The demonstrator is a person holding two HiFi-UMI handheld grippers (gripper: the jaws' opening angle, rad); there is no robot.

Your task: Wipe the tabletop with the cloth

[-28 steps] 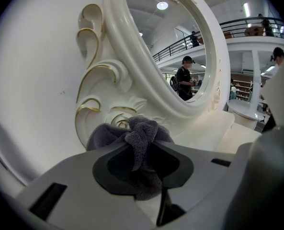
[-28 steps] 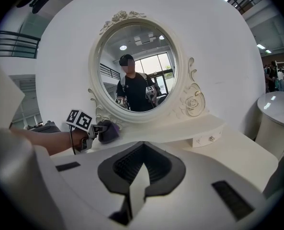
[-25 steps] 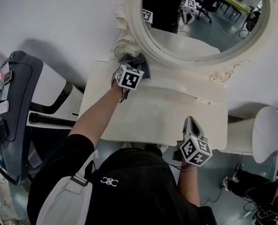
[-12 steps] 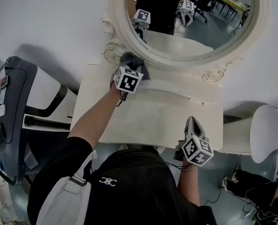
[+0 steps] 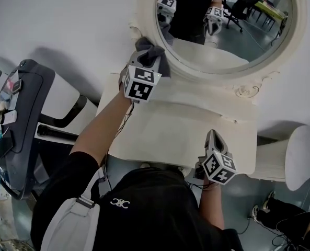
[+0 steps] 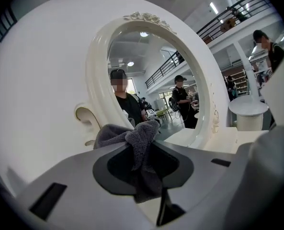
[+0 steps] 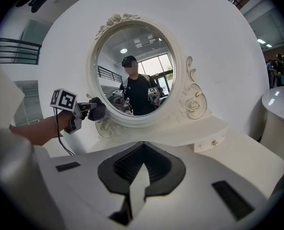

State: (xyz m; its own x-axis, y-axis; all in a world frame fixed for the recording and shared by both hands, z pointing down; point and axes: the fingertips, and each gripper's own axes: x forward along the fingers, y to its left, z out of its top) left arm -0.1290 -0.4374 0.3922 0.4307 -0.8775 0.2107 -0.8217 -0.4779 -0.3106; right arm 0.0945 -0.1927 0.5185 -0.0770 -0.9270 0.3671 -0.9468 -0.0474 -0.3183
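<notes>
Jaws of the left gripper point(image 6: 145, 151) are clamped on the grey cloth point(image 5: 153, 54), which bunches up between them. The cloth is raised off the tabletop point(image 5: 175, 135), right at the lower-left rim of the oval mirror point(image 5: 148, 20), though contact with the frame cannot be told. Further right, below the mirror at the tabletop's near edge, the right gripper point(image 7: 142, 145) has its jaws pressed together on nothing, pointing toward the mirror.

We see an ornate cream oval mirror point(image 5: 225, 22) on the white wall point(image 5: 66, 14) — left of it a dark grey machine point(image 5: 24, 124), right of it a round white pedestal table point(image 5: 303, 158).
</notes>
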